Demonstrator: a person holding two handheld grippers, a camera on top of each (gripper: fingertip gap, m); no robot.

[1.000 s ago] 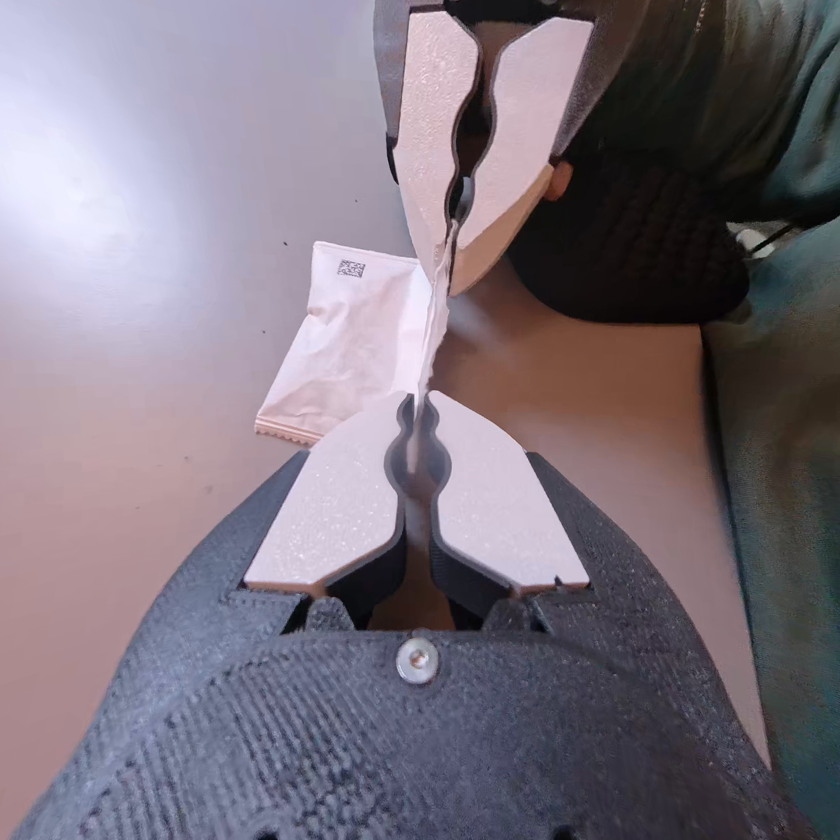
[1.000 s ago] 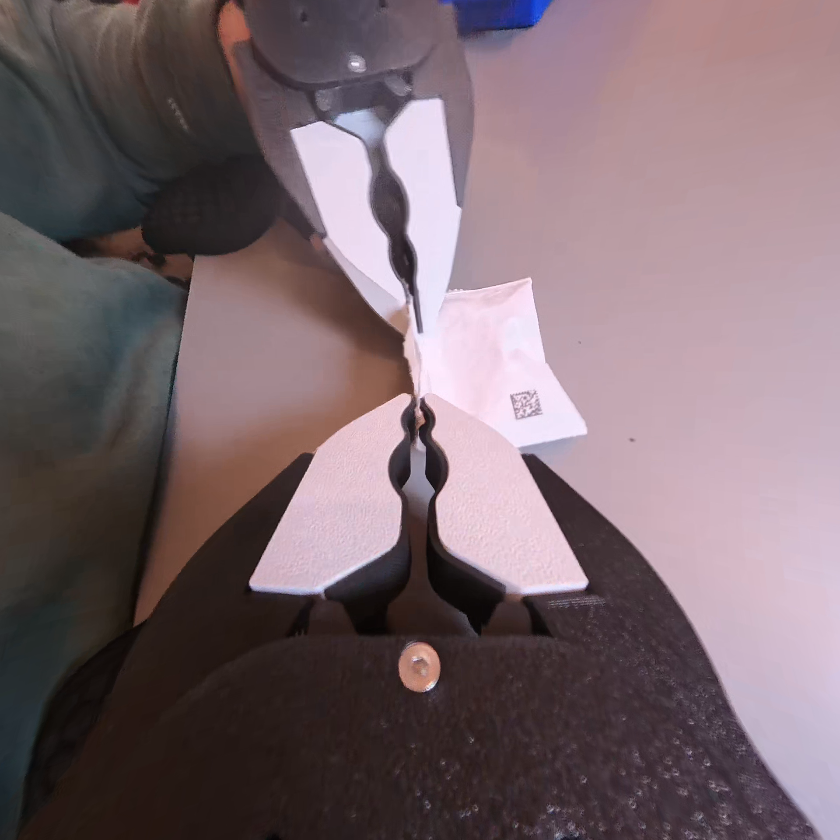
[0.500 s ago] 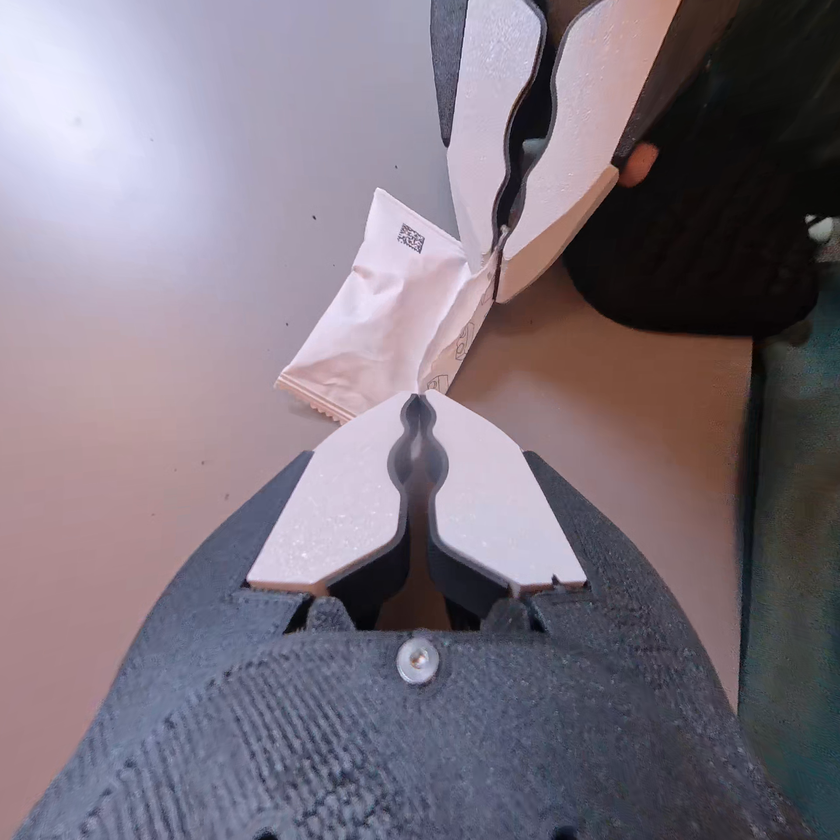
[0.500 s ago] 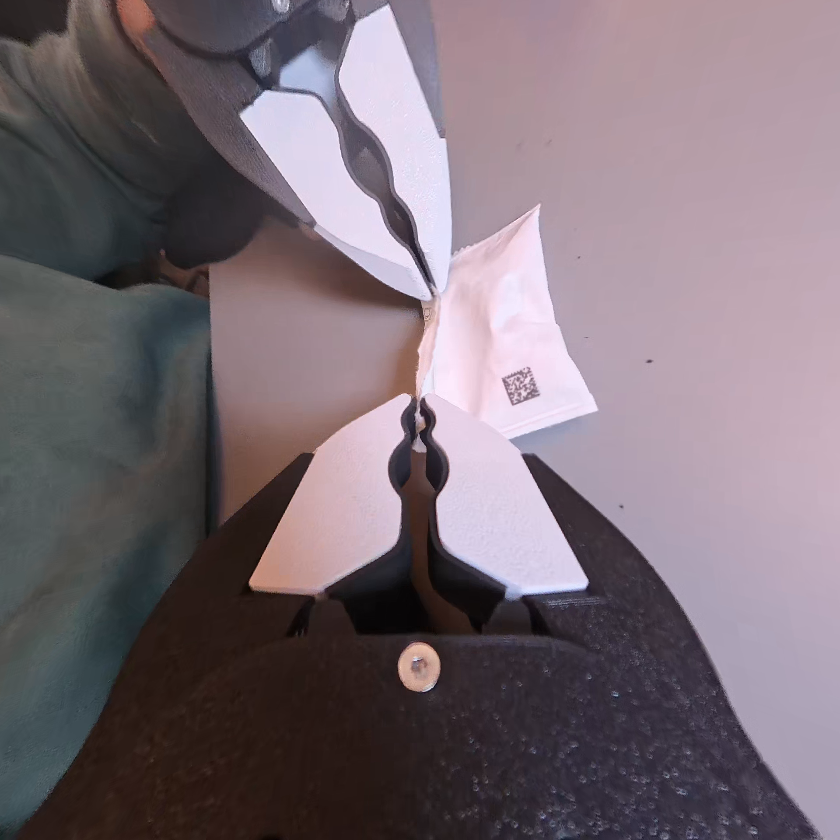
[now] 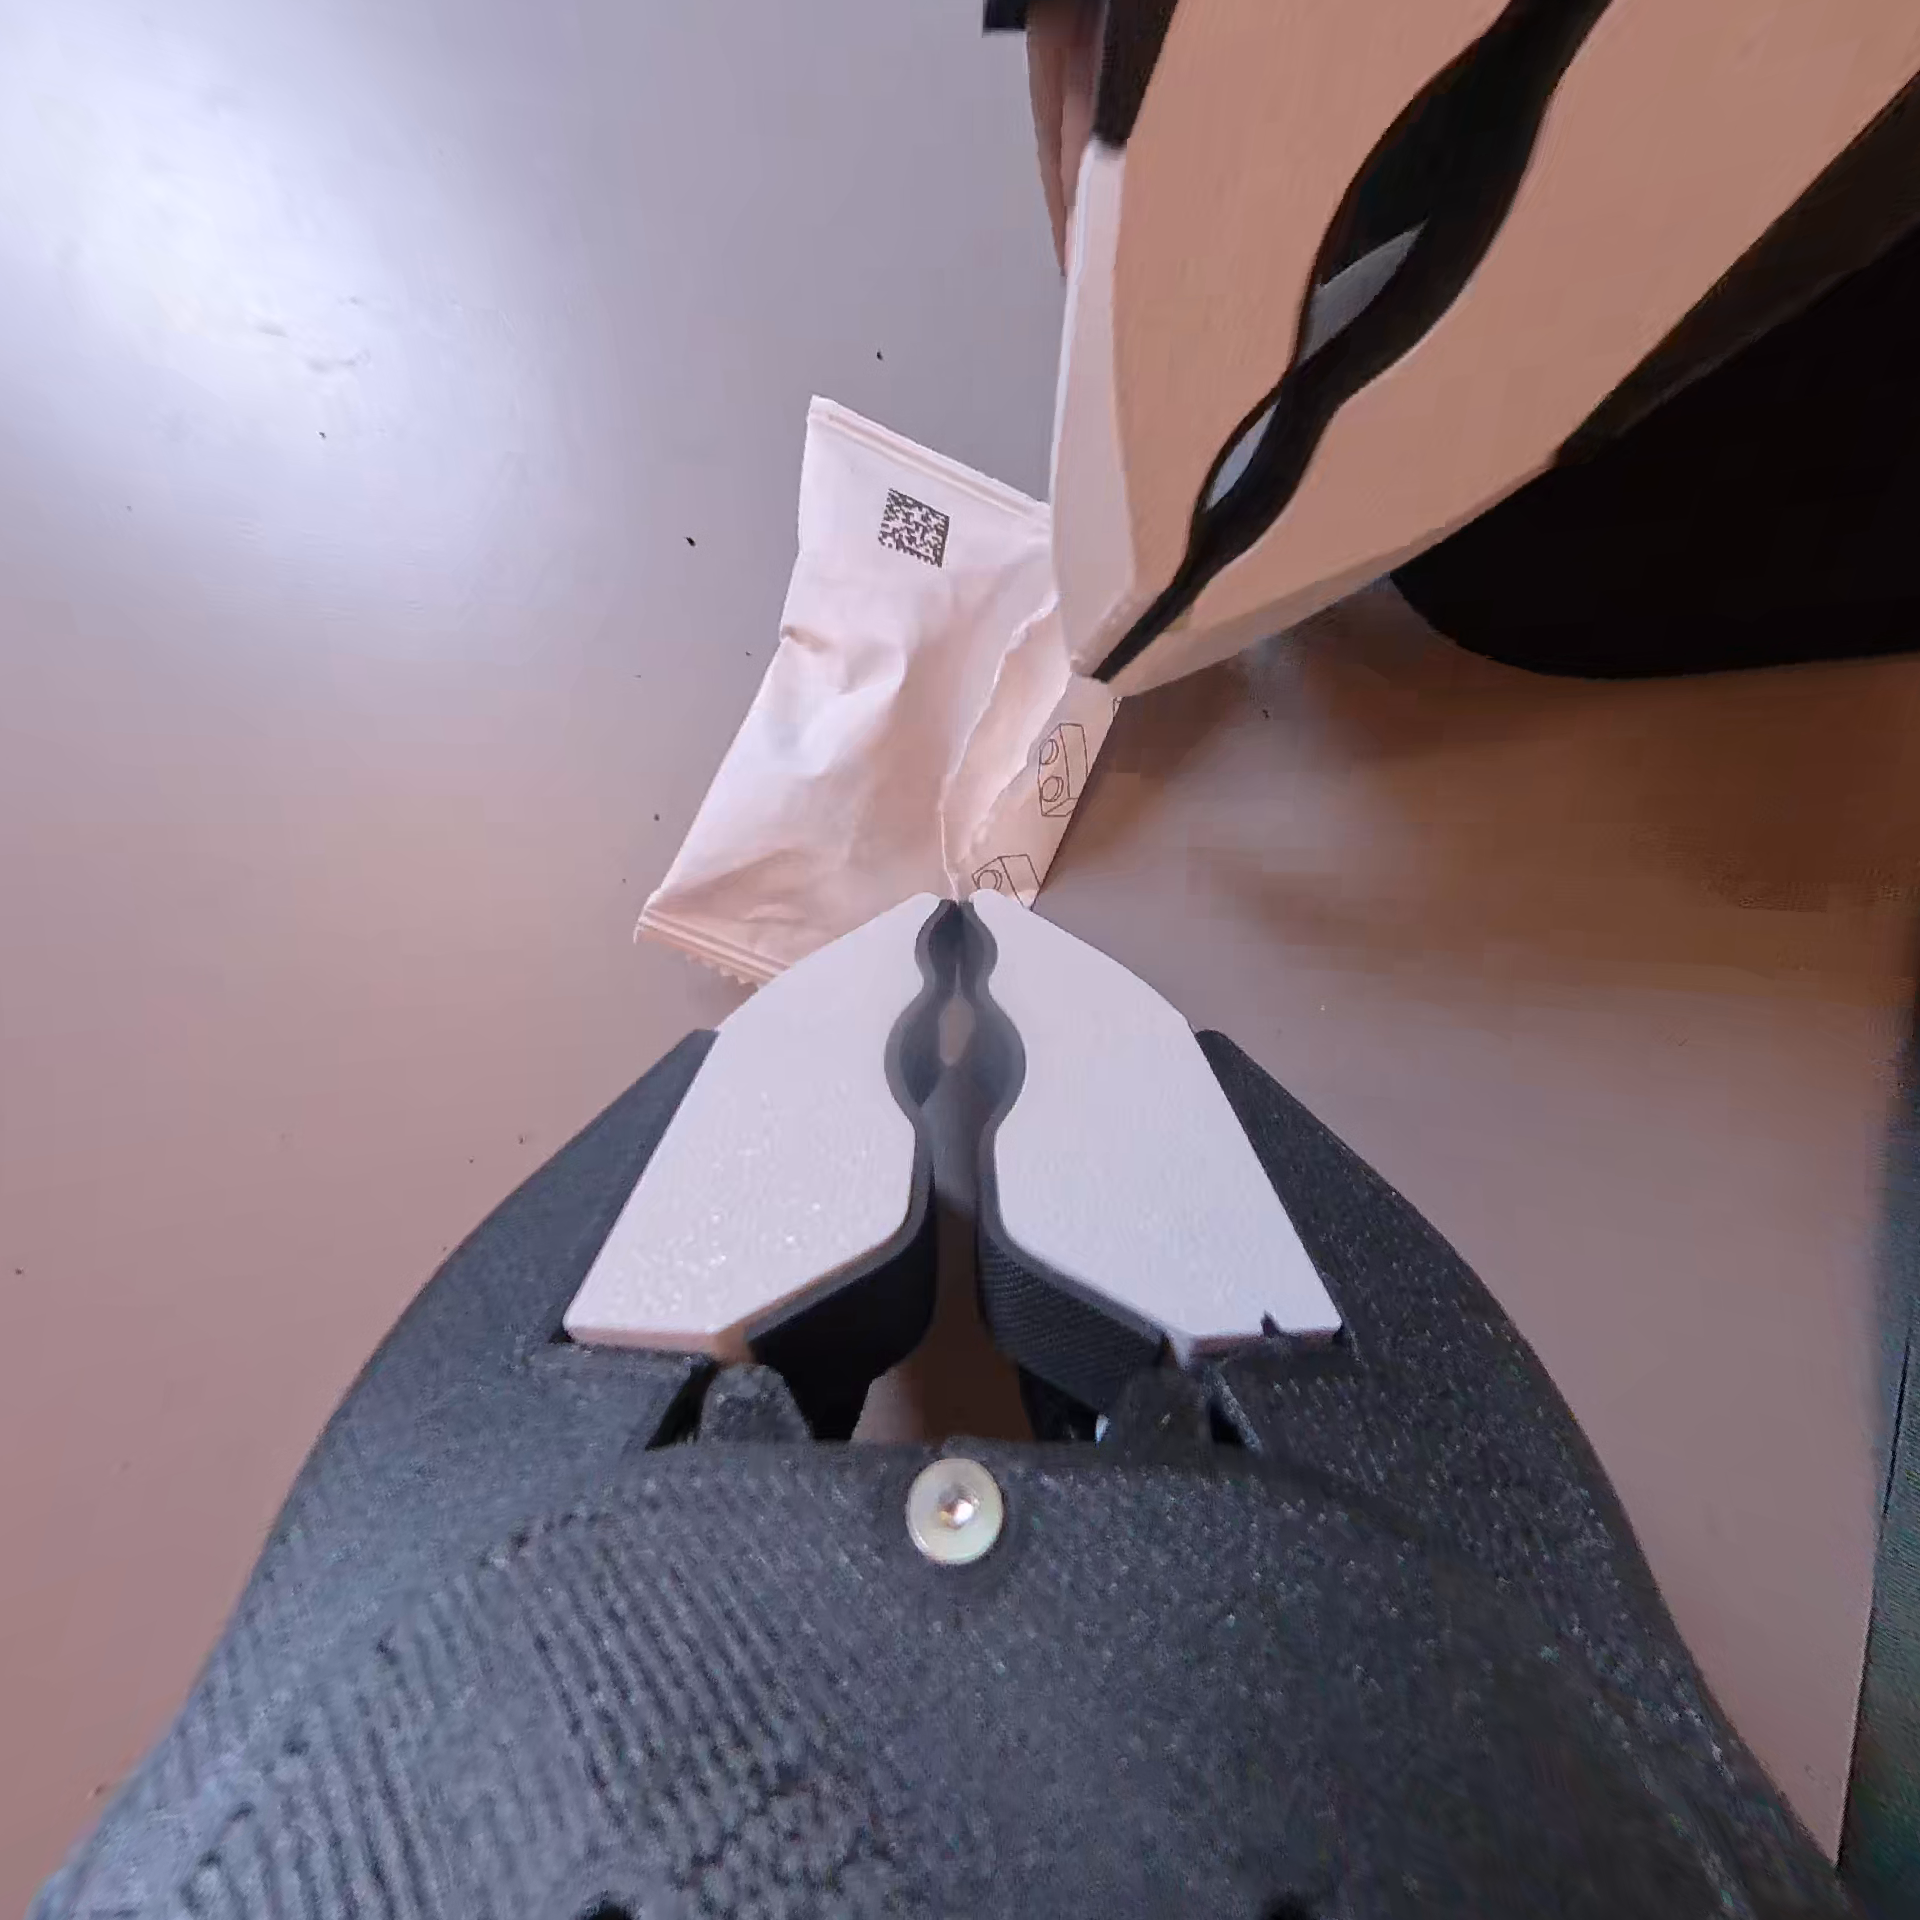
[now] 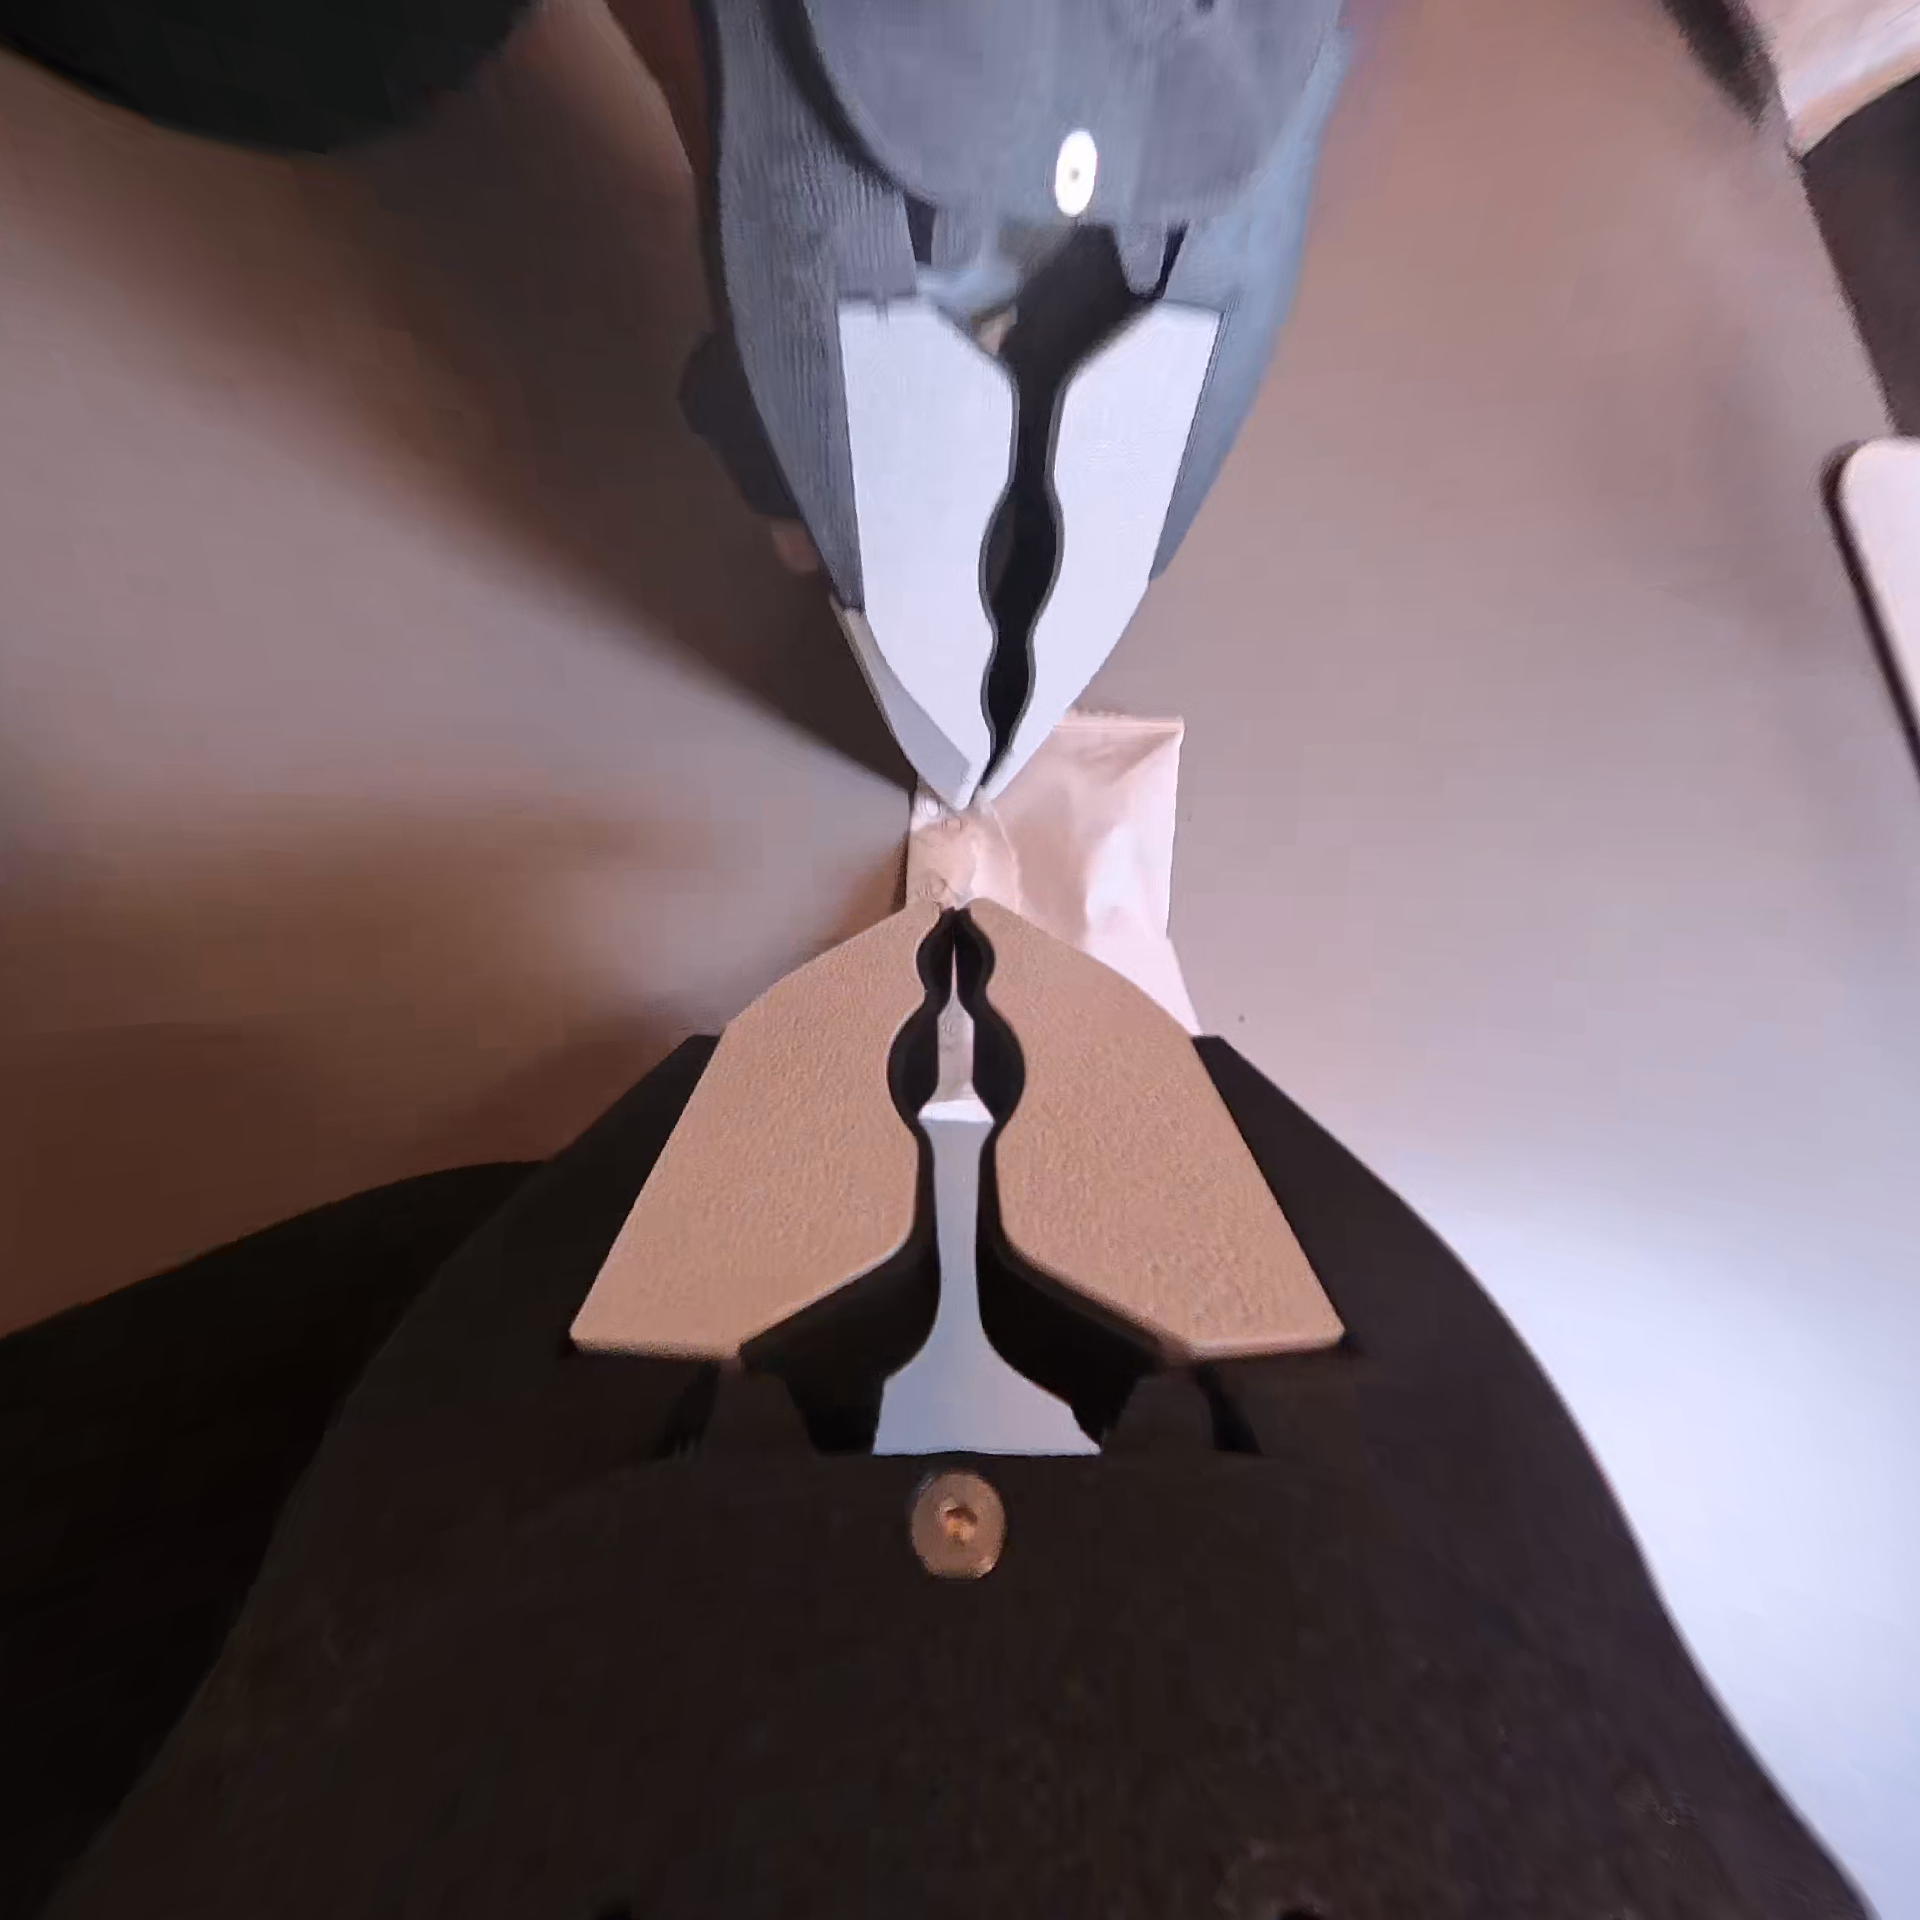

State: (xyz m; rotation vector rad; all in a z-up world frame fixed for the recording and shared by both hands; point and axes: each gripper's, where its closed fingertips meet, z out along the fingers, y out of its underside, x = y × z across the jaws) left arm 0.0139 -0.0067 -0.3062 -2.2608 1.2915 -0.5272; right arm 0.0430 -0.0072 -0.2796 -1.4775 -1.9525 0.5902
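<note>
Your right claw is coming closer than before; both claws, left claw too, are pinching the white paper packet, which risks ripping unevenly above the table.

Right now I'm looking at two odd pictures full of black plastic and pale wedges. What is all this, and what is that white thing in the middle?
There is no robot here. A person holds a pair of tongs in each hand, and each pair carries its own small camera looking forward along its two pale fingers. So each picture shows its own tongs large at the bottom and the other pair reaching in from the top.

One picture is taken from the left tongs, the other from the right tongs.

The white thing is a small paper packet with a square printed code and little brick drawings on it. Both pairs of tongs are pinched shut on the same edge of it, from opposite ends. Beneath it is a plain grey table. The dark green fabric at the edge is the person's clothing.
</note>
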